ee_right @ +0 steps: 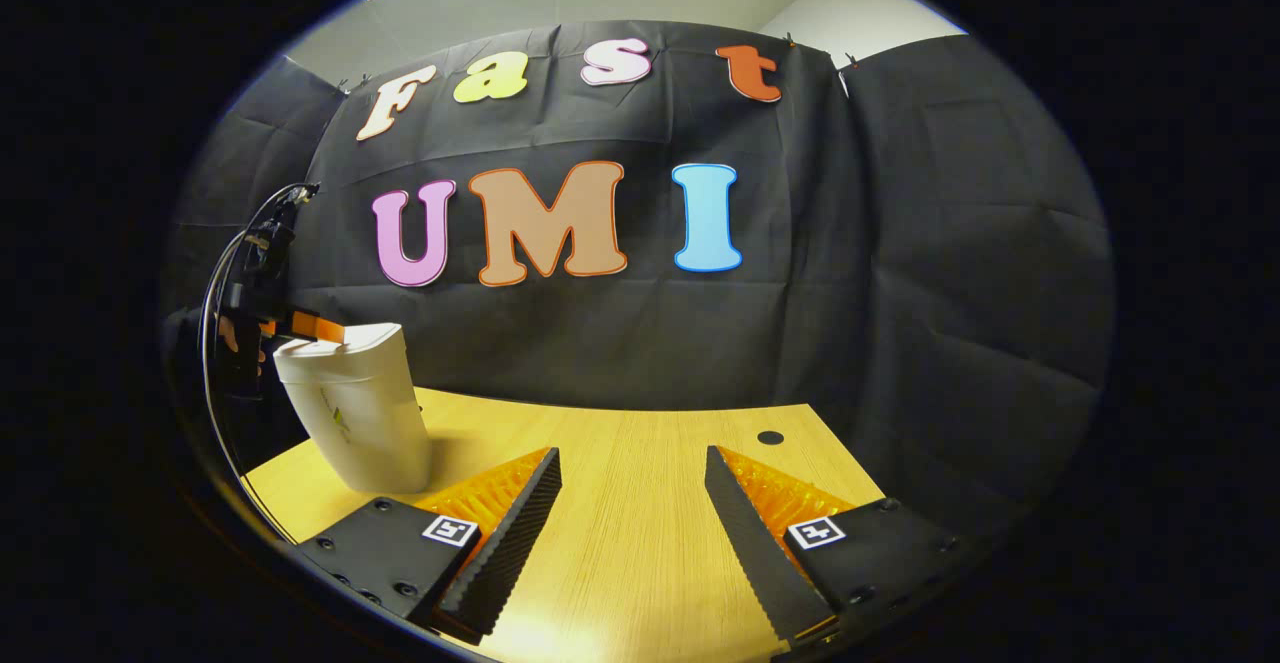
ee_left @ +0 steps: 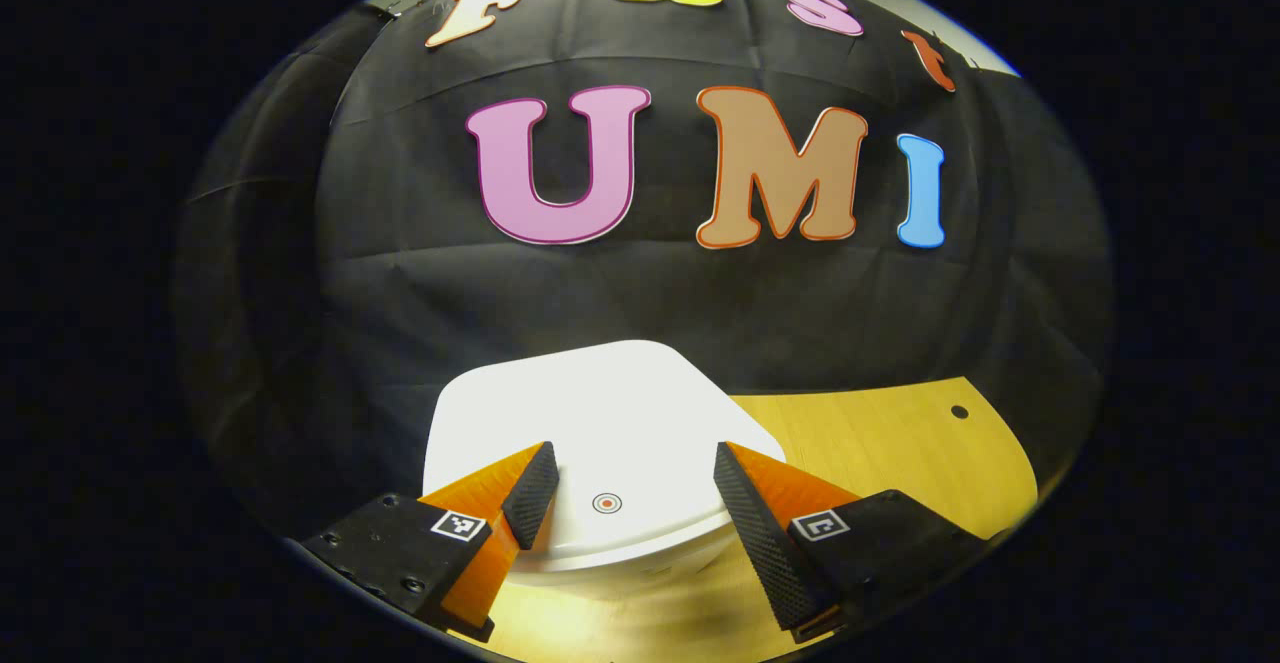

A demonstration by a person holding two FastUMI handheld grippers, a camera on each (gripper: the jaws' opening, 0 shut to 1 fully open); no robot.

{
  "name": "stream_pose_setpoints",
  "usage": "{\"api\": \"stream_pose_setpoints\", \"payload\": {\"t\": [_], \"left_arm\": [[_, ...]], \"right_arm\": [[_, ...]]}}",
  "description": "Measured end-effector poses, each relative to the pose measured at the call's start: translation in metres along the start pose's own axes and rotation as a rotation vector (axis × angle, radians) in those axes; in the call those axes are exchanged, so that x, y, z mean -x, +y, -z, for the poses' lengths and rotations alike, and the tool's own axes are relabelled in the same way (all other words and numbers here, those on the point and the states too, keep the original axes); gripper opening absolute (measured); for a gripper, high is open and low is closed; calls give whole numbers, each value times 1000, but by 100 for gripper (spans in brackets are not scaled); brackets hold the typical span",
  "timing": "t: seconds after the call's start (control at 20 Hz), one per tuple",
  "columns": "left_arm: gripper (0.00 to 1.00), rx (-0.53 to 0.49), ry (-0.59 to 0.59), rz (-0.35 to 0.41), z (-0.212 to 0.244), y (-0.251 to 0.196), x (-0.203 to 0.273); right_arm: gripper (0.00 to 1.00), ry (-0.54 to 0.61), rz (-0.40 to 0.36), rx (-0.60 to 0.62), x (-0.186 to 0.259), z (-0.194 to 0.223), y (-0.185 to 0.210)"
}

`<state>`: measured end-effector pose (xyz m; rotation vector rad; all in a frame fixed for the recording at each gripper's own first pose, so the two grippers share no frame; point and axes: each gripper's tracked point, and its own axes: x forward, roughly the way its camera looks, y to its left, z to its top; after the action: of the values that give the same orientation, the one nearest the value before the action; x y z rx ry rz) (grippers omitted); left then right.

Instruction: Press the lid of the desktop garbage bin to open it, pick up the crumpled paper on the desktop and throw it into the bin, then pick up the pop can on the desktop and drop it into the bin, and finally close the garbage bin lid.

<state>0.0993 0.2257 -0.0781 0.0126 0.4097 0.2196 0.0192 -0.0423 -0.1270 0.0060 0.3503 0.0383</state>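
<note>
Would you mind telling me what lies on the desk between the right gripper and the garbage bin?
Nothing: in the right gripper view, only bare wooden desk separates the open right gripper from the white garbage bin.

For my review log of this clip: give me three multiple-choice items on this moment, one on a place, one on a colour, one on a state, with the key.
1. Where is the left gripper?
A. Above the bin's lid
B. Under the table
C. Beside a pop can

2. What colour is the garbage bin?
A. Red
B. White
C. Green

3. How does the right gripper stand?
A. Shut on paper
B. Shut on the bin
C. Open, holding nothing

Key: 1 A, its fingers frame the lid in the left gripper view. 2 B, body and lid are white in both views. 3 C, a wide gap shows bare wooden table between its fingers.
</note>
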Motion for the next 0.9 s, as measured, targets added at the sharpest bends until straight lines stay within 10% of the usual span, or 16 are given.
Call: {"api": "stream_pose_setpoints", "payload": {"t": [0.4, 0.9], "left_arm": [[93, -122, -389, 116, -68, -79, 84], [93, -75, -469, 215, -33, -148, 143]], "right_arm": [[96, -155, 17, 12, 15, -66, 3], [100, -257, 3, -1, 38, -90, 23]]}}
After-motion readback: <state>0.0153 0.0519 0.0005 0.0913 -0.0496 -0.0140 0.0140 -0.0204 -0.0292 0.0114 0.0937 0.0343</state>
